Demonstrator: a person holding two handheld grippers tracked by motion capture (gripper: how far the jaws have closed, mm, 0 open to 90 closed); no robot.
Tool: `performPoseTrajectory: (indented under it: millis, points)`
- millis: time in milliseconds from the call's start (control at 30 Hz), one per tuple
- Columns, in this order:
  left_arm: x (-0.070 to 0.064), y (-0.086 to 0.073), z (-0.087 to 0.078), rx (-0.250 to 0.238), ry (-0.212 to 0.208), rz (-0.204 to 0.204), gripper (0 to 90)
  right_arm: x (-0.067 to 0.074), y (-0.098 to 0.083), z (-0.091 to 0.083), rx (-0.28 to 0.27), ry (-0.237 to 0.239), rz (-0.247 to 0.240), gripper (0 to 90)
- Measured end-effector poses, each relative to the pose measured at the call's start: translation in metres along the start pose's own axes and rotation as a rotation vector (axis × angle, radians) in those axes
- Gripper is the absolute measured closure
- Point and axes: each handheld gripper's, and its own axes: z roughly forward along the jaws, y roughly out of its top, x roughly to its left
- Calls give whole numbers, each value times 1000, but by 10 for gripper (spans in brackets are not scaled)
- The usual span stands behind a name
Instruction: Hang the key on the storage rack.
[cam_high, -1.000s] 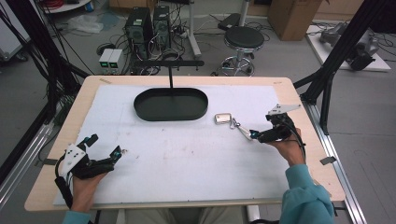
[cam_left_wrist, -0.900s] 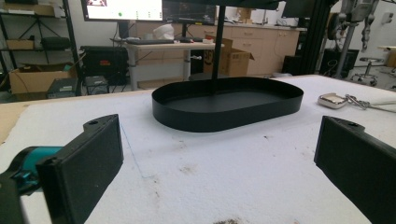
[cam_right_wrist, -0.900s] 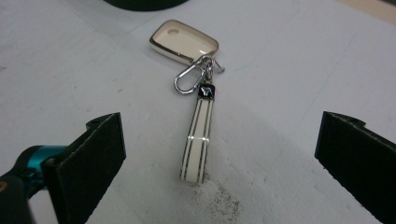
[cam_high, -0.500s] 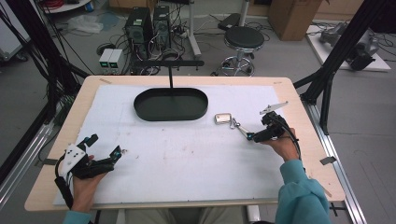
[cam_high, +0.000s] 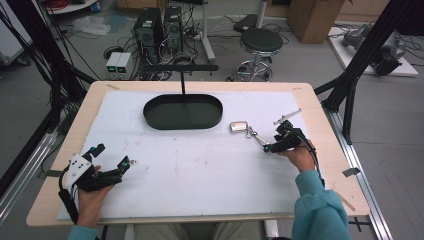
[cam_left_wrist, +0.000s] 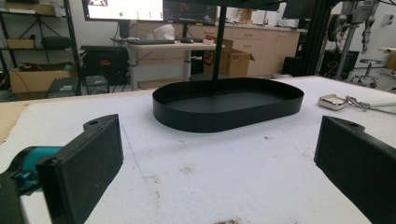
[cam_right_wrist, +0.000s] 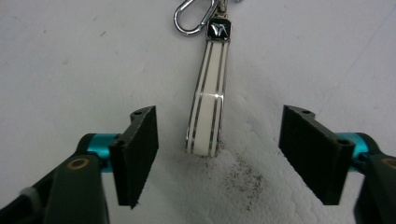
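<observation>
Our right gripper (cam_right_wrist: 217, 154), jaws just closing but still apart, straddles the key strap (cam_right_wrist: 208, 105), whose long axis runs toward twelve o'clock.

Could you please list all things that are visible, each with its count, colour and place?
Keychain strap: one, cream with silver stripes, on the mat between the right jaws, not touched.
Key fob: one, silver, mat's right half, left of the strap.
Tray: one, black, oval, far middle of the mat.
Mat: one, white, covering the table.
Table: one, light wood.
Stool: one, black, on the floor beyond.
Left hand-held gripper: one, black, near left, open.
Right hand-held gripper: one, black, right, jaws have just been closing around the strap.
</observation>
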Motion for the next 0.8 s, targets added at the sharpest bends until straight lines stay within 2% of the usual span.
performPoseTrajectory:
  millis: [233, 600, 800]
  points:
    - [0, 0, 0, -1, 0, 0, 17, 1, 1, 3, 31, -1, -1, 416]
    - [0, 0, 0, -3, 3, -4, 17, 0, 1, 6, 43, 9, 18, 535]
    - [0, 0, 0, -6, 6, -9, 17, -2, 1, 6, 45, 30, 30, 598]
